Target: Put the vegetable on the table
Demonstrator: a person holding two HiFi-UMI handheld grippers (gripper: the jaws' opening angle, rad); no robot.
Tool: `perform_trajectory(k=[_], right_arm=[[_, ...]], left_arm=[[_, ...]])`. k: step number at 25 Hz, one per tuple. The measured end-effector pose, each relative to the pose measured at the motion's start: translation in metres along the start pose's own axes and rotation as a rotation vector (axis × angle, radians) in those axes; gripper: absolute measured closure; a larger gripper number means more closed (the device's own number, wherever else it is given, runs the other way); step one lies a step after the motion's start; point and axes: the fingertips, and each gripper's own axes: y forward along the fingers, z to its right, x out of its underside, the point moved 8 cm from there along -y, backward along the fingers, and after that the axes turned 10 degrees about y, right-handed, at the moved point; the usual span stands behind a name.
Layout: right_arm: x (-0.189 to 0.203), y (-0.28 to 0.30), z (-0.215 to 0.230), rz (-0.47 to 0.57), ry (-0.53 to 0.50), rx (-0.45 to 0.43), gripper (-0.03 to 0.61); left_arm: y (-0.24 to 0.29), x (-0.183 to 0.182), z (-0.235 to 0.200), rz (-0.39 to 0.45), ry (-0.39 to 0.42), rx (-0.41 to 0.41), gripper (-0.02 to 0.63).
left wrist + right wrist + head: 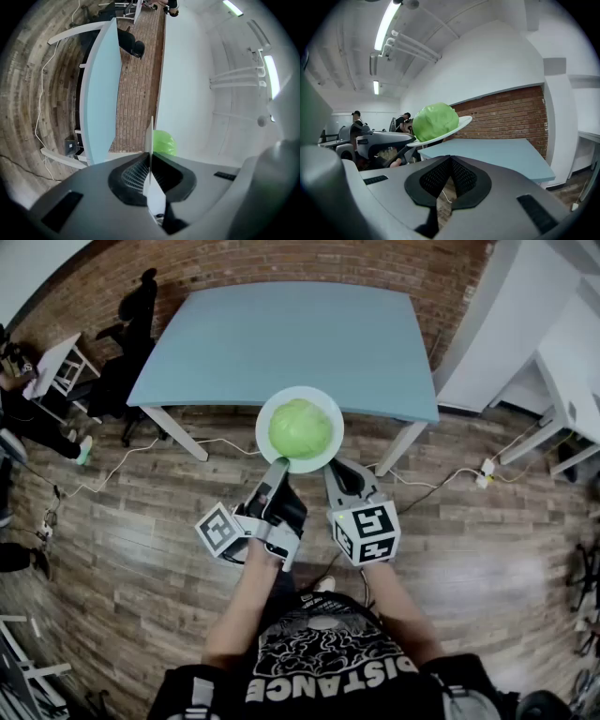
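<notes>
A green cabbage [300, 427] lies on a white plate [323, 457] held in the air just before the front edge of the light-blue table [281, 334]. My left gripper [279, 465] is shut on the plate's near-left rim. In the left gripper view the plate [149, 136] runs edge-on between the jaws, with the cabbage [164, 143] behind it. My right gripper [339, 474] sits by the plate's near-right rim, shut and holding nothing. In the right gripper view the cabbage [435, 121] and plate [461, 124] lie up and left of its jaws, above the table [497, 152].
White desks [553, 362] stand at the right and a black chair [131, 343] at the table's left end. Cables [441, 484] trail over the wooden floor under the table's front. A small white side table [56, 362] is at far left. People sit in the background.
</notes>
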Motion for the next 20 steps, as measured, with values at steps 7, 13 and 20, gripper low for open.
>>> perform_trajectory(k=[7,13,20], right_arm=[[0.002,-0.006,0.001,-0.010,0.011,0.001,0.569],[0.008,-0.019,0.004,-0.002,0.015,-0.001,0.569],[0.011,-0.009,0.008,-0.012,0.013,0.007,0.569]], left_arm=[[-0.004,0.006,0.001,0.011,-0.009,-0.010,0.597],[-0.010,0.019,0.002,0.014,-0.003,-0.011,0.597],[-0.003,0.011,-0.006,0.013,-0.015,-0.009,0.597]])
